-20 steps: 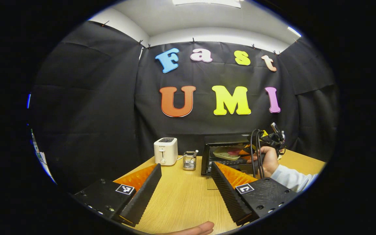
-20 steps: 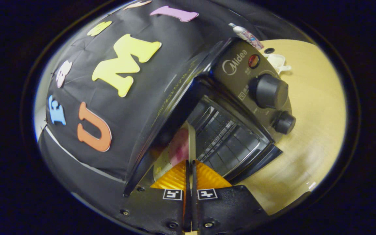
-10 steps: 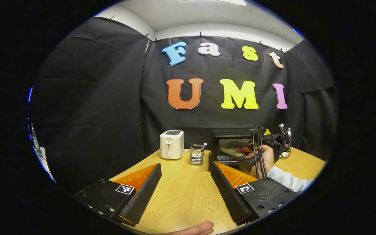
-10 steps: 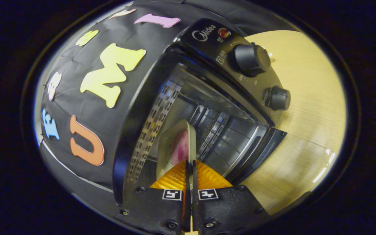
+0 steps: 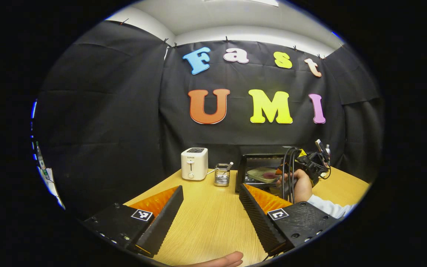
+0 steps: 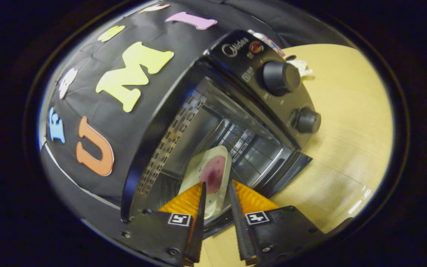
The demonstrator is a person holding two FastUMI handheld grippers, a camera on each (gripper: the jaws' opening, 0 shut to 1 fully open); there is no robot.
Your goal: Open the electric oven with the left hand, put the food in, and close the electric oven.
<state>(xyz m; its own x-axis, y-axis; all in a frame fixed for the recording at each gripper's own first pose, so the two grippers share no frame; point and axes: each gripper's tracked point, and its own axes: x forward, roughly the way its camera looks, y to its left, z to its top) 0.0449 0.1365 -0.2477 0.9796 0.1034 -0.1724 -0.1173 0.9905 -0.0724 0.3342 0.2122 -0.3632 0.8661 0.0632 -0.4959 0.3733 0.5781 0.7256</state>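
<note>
Plate (image 6: 208, 178) with food lies inside the open oven (image 6: 235, 122), rim between the parted right gripper (image 6: 215, 207) fingers; left gripper (image 5: 211, 218), wide and empty, hangs well back over the bench (image 5: 206, 222).

We see left gripper (image 5: 209, 207): 2 ribbed wedge fingers on black blocks, each block carrying 1 square black-white marker and small screws. Right gripper (image 6: 216, 207): same build, 2 markers, screws along block edges. Behind far gripper, black cables looping over hand (image 5: 301, 183), white sleeve (image 5: 328, 208).
</note>
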